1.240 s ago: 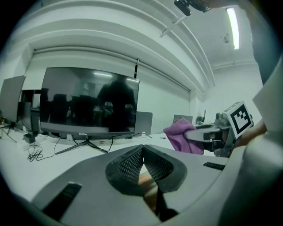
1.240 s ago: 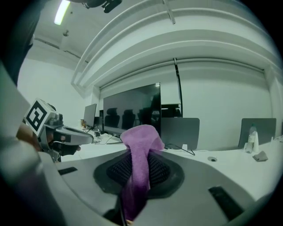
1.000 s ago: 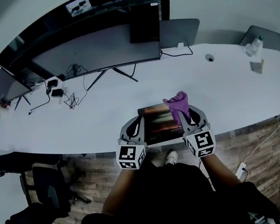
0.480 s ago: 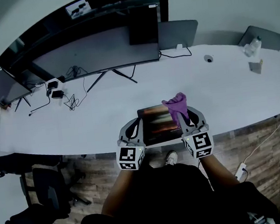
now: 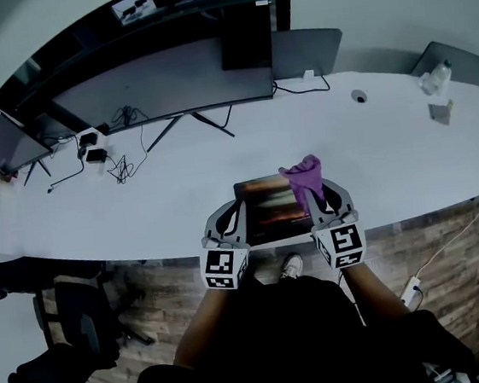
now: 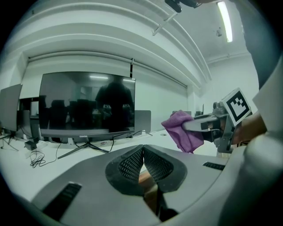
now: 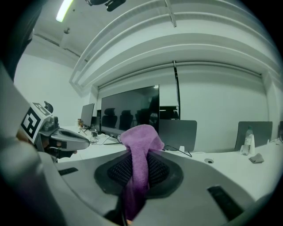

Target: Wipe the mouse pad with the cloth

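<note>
purple cloth (image 5: 304, 172) clamped in right tool (image 5: 319, 196) — left tool (image 5: 228, 218) closed — monitor (image 6: 86, 106) marked coocaa

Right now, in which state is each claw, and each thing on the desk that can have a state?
mouse pad: lying flat at the near edge of the desk.
left claw: shut, nothing seen between its pads, at the pad's left edge.
right claw: shut on the cloth.
cloth: bunched, sticking out past the claw's tips.
monitor: screen dark.
</note>
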`<state>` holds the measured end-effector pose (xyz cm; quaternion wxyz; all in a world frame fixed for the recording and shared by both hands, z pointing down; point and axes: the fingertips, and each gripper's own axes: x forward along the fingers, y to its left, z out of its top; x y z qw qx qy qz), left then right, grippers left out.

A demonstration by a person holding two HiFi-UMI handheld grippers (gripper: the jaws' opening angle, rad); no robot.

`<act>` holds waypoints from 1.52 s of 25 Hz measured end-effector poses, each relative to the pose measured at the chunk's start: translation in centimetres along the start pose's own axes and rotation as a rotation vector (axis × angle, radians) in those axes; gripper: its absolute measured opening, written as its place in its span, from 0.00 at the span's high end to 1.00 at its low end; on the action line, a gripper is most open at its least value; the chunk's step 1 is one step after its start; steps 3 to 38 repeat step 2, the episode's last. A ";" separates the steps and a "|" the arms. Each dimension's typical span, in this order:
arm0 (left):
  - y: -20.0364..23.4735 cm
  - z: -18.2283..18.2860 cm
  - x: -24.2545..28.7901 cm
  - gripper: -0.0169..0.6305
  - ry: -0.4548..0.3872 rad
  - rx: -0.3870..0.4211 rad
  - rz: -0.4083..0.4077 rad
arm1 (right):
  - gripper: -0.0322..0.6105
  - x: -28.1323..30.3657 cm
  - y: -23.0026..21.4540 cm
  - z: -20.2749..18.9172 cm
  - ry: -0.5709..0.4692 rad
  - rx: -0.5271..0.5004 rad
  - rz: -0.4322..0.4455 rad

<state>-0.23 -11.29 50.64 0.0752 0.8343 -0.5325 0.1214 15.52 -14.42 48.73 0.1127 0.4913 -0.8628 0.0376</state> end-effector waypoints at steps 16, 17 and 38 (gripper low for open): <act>-0.1 -0.3 0.0 0.94 0.006 -0.005 0.000 | 0.84 0.1 -0.1 -0.1 0.001 -0.001 0.000; -0.1 -0.3 0.0 0.94 0.006 -0.005 0.000 | 0.84 0.1 -0.1 -0.1 0.001 -0.001 0.000; -0.1 -0.3 0.0 0.94 0.006 -0.005 0.000 | 0.84 0.1 -0.1 -0.1 0.001 -0.001 0.000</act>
